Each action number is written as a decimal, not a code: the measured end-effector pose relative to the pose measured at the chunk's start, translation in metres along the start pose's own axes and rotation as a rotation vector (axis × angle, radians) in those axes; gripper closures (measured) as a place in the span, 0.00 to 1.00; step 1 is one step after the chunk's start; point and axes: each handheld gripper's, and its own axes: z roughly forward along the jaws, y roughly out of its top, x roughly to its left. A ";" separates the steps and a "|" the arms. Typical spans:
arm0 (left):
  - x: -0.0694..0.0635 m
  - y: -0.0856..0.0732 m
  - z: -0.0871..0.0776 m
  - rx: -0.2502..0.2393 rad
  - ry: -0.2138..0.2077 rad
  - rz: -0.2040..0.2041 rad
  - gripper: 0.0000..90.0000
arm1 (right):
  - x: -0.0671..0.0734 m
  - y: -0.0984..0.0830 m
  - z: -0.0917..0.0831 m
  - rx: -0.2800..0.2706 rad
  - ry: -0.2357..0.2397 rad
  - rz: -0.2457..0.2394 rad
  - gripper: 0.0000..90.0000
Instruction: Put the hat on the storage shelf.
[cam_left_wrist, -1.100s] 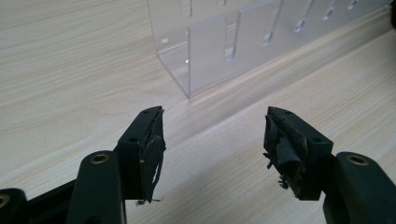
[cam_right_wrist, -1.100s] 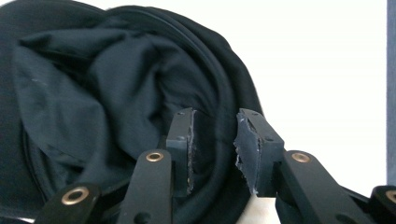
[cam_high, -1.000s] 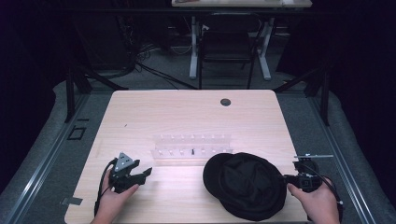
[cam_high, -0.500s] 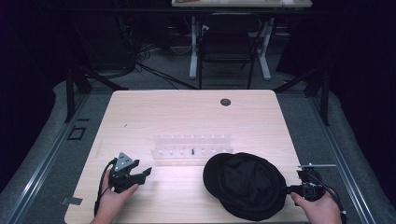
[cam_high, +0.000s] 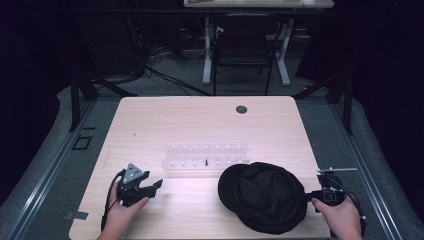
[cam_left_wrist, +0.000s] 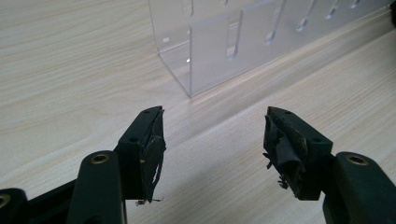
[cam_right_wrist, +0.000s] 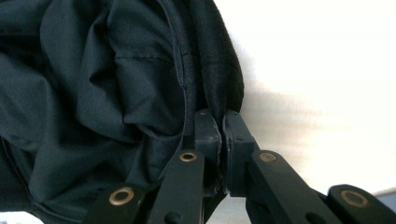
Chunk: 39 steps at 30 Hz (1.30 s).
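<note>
Left tool (cam_high: 154, 185) sits on the light wood worktop (cam_high: 200, 120), jaws wide apart, pointed at the clear acrylic rack (cam_high: 205, 156). Over on the right, the right tool (cam_high: 309, 196) is pinched tight on the black hat's (cam_high: 264, 197) edge.

clear rack (cam_high: 205, 156) mid-table, far half open

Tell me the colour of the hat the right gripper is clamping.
Black hat, plain with no pattern; clearest in the right gripper view.

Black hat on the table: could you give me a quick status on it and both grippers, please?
Right hand-held gripper shut on black hat edge. Left hand-held gripper open, empty, facing clear rack. Nothing in the way.
</note>
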 end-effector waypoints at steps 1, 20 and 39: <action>0.000 0.000 0.000 0.000 0.000 0.000 0.43 | 0.000 0.002 0.000 -0.004 -0.003 0.002 0.96; -0.001 0.000 0.001 0.001 0.001 -0.001 0.43 | -0.017 0.031 0.004 0.088 0.010 0.024 0.91; -0.001 0.000 0.001 0.001 0.000 0.001 0.43 | -0.026 0.035 0.020 0.183 0.049 0.065 0.93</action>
